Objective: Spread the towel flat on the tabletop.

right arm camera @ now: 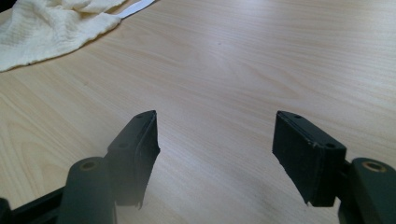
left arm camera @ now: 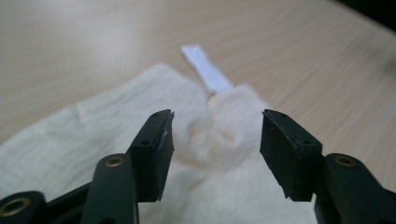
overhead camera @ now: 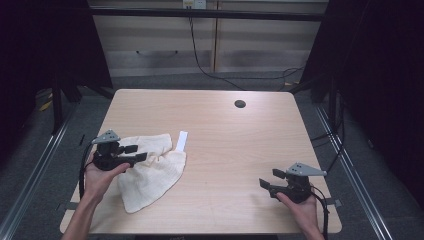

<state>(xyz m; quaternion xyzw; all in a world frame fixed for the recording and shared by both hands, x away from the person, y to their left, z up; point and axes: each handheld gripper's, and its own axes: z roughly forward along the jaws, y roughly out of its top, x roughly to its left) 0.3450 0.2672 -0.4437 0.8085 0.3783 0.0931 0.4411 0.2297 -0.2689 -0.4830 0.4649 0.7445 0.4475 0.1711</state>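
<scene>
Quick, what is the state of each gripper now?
Left gripper: open, over the cream cloth, holding nothing.
Right gripper: open, over the bare table, holding nothing.

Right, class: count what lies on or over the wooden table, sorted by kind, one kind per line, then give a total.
Cream cloth: 1
White tag on the cloth's far edge: 1
Black grippers: 2, the left gripper over the cloth, the right gripper over bare table, both open
Total: 4
</scene>
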